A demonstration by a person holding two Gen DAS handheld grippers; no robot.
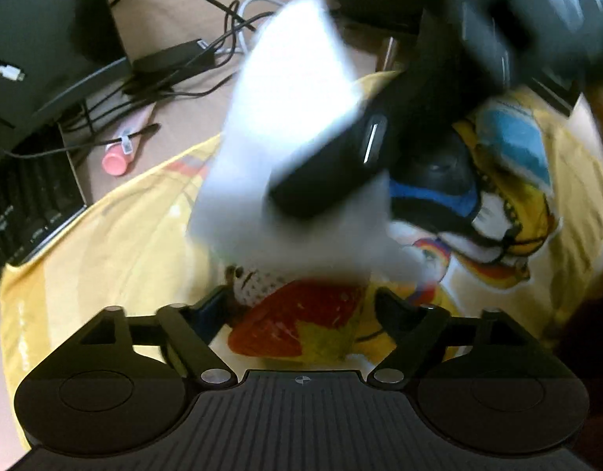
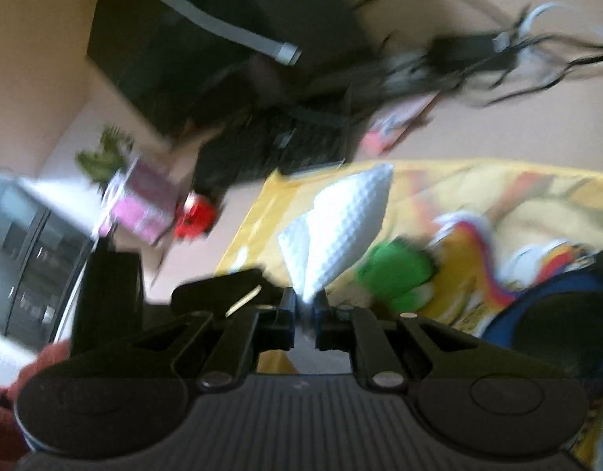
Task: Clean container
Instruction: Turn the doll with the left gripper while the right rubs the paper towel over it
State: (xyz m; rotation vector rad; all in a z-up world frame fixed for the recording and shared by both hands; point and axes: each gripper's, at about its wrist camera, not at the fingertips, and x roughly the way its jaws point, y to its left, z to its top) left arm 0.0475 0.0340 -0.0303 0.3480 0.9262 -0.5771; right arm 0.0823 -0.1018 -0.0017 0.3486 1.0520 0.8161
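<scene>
In the left wrist view my right gripper (image 1: 297, 192) comes in from the upper right, shut on a white paper towel (image 1: 297, 90), blurred by motion. My left gripper (image 1: 301, 306) is open, its fingers on either side of a red strawberry-shaped thing (image 1: 297, 325) with a white netted top. In the right wrist view my right gripper (image 2: 304, 306) is shut on the dimpled white paper towel (image 2: 344, 219), which sticks up above a yellow printed cloth (image 2: 497, 188). A dark round container (image 1: 439, 168) lies on the cloth behind the towel.
A yellow printed cloth (image 1: 125, 243) covers the table. A black keyboard (image 1: 22, 204), a black adapter with tangled cables (image 1: 172, 59) and a pink tube (image 1: 123, 149) lie at the left. A pink box (image 2: 140, 204), a red object (image 2: 195, 216) and a green object (image 2: 399, 271) show in the right wrist view.
</scene>
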